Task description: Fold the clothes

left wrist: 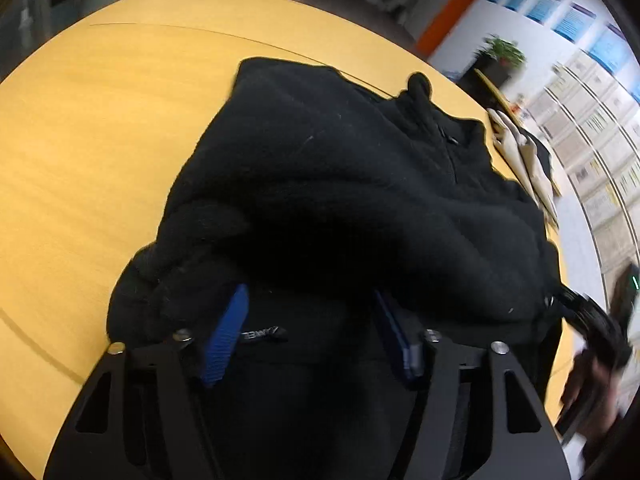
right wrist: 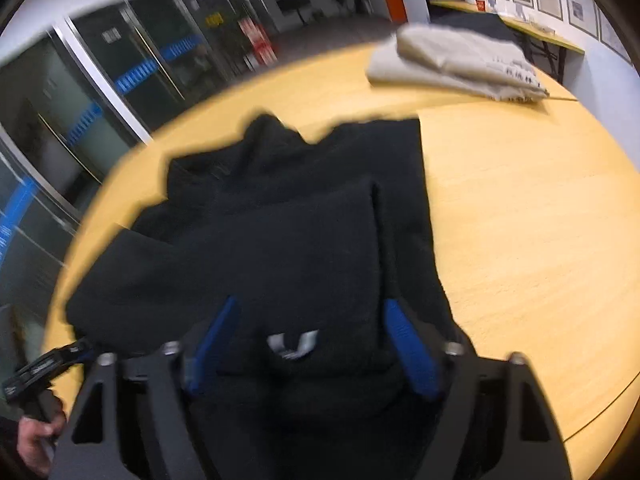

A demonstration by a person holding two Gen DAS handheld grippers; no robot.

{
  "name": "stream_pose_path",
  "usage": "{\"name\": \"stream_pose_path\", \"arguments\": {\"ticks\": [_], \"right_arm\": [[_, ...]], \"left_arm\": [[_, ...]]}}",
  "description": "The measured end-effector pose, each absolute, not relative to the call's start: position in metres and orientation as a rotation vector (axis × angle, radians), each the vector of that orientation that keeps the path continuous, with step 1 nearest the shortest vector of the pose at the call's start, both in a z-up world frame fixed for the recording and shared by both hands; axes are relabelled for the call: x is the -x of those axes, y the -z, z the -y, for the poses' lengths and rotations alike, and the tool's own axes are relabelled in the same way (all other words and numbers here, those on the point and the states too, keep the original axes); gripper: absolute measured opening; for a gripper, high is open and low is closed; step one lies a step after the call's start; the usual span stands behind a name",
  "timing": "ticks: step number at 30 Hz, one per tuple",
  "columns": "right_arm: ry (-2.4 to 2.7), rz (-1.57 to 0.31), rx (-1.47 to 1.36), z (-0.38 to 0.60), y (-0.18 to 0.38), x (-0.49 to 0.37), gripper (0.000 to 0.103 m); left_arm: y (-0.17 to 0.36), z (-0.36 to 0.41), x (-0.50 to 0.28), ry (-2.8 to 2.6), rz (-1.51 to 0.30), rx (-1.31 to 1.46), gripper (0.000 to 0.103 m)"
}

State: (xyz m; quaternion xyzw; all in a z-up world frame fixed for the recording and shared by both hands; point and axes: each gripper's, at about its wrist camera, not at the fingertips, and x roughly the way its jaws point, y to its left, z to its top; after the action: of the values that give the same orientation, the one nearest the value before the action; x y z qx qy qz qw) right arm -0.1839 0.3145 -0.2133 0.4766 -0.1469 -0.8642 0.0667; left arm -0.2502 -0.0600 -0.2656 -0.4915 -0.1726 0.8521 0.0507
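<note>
A black fleece jacket (left wrist: 340,184) lies bunched on the yellow wooden table (left wrist: 100,128); it also shows in the right wrist view (right wrist: 280,232), partly folded with a straight right edge. My left gripper (left wrist: 312,300) has its blue pads (left wrist: 226,340) wide apart, with the jacket's near edge draped over the fingertips. My right gripper (right wrist: 312,308) is open too, blue pads (right wrist: 408,344) spread over the jacket's near hem, where a white label (right wrist: 292,344) shows. Neither pinches the cloth visibly.
A folded beige garment (right wrist: 456,64) lies at the table's far right; it also shows in the left wrist view (left wrist: 524,156). The other gripper and a hand (left wrist: 592,344) appear at the right edge. The table (right wrist: 540,240) edge runs along the left, with glass doors beyond.
</note>
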Motion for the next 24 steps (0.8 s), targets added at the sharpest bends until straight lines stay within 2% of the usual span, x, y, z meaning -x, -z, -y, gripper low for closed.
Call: {"name": "stream_pose_path", "arguments": {"ticks": [1, 2, 4, 6, 8, 10, 12, 14, 17, 18, 20, 21, 23, 24], "right_arm": [[2.583, 0.421, -1.505, -0.314, 0.223, 0.191, 0.027], [2.576, 0.419, -1.52, -0.314, 0.226, 0.192, 0.017], [2.588, 0.414, -1.502, -0.316, 0.222, 0.188, 0.009], [2.625, 0.401, -1.442, -0.316, 0.209, 0.178, 0.008], [2.672, 0.404, -1.404, -0.32, 0.197, 0.163, 0.007], [2.714, 0.403, -1.393, -0.326, 0.192, 0.151, 0.007], [2.703, 0.42, -1.475, -0.336, 0.207, 0.15, 0.007], [2.651, 0.461, -1.54, -0.344, 0.222, 0.158, 0.007], [2.635, 0.352, -1.569, -0.335, 0.22, 0.168, 0.009], [2.658, 0.33, -1.556, -0.334, 0.212, 0.166, 0.011], [2.707, 0.29, -1.526, -0.333, 0.195, 0.163, 0.019], [2.732, 0.269, -1.511, -0.332, 0.187, 0.161, 0.026], [2.782, 0.219, -1.435, -0.328, 0.166, 0.158, 0.038], [2.803, 0.183, -1.364, -0.323, 0.153, 0.155, 0.048]], "left_arm": [[0.267, 0.059, 0.252, -2.591, 0.486, 1.486, 0.061], [0.268, 0.06, 0.253, -2.585, 0.449, 1.479, 0.061], [0.268, 0.065, 0.254, -2.576, 0.452, 1.457, 0.061], [0.269, 0.072, 0.256, -2.569, 0.463, 1.44, 0.057], [0.269, 0.082, 0.257, -2.566, 0.473, 1.425, 0.046], [0.27, 0.088, 0.261, -2.56, 0.477, 1.416, 0.04], [0.274, 0.093, 0.267, -2.559, 0.443, 1.42, 0.03], [0.272, 0.098, 0.267, -2.566, 0.401, 1.433, 0.015], [0.266, 0.104, 0.26, -2.54, 0.383, 1.441, 0.012], [0.263, 0.105, 0.258, -2.533, 0.373, 1.442, 0.014], [0.244, 0.094, 0.249, -2.536, 0.278, 1.385, 0.027], [0.231, 0.088, 0.246, -2.525, 0.263, 1.324, 0.031], [0.206, 0.076, 0.24, -2.503, 0.233, 1.204, 0.052], [0.196, 0.07, 0.238, -2.501, 0.218, 1.143, 0.058]]}}
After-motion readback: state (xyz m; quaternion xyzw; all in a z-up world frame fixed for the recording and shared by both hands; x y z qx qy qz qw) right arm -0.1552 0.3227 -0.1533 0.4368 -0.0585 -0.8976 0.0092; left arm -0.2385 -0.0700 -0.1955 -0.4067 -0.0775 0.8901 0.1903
